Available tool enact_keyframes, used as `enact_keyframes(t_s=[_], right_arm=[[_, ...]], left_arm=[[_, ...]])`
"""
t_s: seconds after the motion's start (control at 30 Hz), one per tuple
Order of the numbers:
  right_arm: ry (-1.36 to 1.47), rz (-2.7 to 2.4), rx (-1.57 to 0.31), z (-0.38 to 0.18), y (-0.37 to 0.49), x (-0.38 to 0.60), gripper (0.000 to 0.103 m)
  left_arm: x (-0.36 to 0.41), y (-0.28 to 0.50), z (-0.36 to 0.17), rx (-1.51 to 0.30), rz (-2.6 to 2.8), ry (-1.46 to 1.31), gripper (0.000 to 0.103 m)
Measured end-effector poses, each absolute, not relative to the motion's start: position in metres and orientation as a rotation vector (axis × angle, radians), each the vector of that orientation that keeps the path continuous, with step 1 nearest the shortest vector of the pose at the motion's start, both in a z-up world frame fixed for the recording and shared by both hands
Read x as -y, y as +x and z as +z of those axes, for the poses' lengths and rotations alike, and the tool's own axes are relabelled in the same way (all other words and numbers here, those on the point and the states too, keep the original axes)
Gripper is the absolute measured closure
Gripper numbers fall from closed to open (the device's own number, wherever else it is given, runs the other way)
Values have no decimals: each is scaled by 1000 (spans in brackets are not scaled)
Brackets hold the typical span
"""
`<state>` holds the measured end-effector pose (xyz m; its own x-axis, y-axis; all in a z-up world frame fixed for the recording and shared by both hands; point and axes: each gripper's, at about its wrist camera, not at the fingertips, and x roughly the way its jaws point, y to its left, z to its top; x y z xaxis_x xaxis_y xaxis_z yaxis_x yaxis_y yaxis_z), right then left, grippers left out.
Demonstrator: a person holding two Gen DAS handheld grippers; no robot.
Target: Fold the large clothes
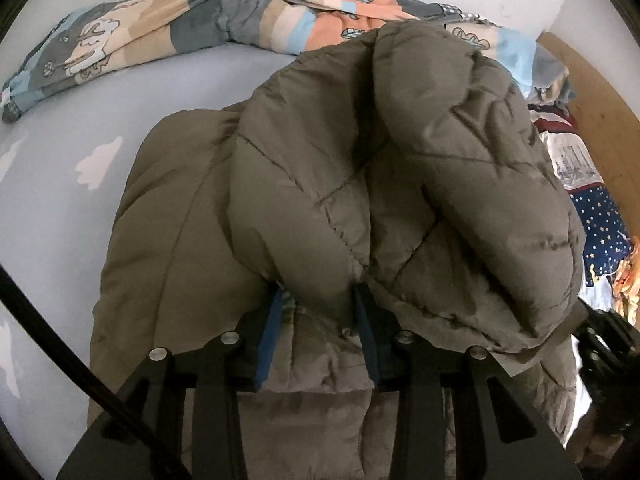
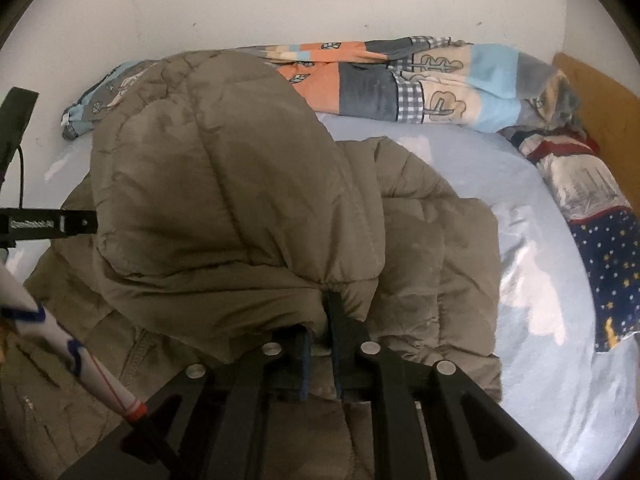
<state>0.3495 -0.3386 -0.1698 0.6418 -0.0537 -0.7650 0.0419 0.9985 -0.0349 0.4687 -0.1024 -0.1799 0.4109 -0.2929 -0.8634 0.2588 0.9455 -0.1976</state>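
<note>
A large olive-brown padded jacket [image 1: 400,160] lies on the bed. One part of it is lifted and folded back over the lower layer. In the left wrist view my left gripper [image 1: 320,292] has its blue pads on a bunched edge of that raised fold, and its tips are hidden under the cloth. In the right wrist view the jacket [image 2: 220,180] hangs the same way over my right gripper [image 2: 320,312]. Its jaws stand almost together, pinching a gathered seam. Both grippers point steeply down at the jacket.
The pale blue bed sheet [image 2: 540,280] shows on both sides of the jacket. A patchwork quilt [image 2: 400,88] is rolled along the white wall. A star-print cloth [image 2: 608,272] and a wooden headboard [image 2: 600,96] are at the right. A black bar of the other gripper [image 2: 48,222] juts in from the left.
</note>
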Motion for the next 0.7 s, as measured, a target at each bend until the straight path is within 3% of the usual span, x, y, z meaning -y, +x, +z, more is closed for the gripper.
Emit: enact_keyframes(t_s=[0.13, 0.23, 0.47, 0.7], right_arm=[[9, -43, -869, -141, 325, 337, 72], [57, -44, -838, -124, 301, 338, 66], [319, -86, -709, -98, 298, 350, 66], [451, -100, -715, -130, 346, 344, 65]], left_arm=[[93, 463, -180, -1094, -336, -25, 56], [85, 459, -179, -1084, -344, -47, 56], [70, 434, -139, -935, -331, -66, 56], [95, 422, -99, -715, -361, 0, 53]])
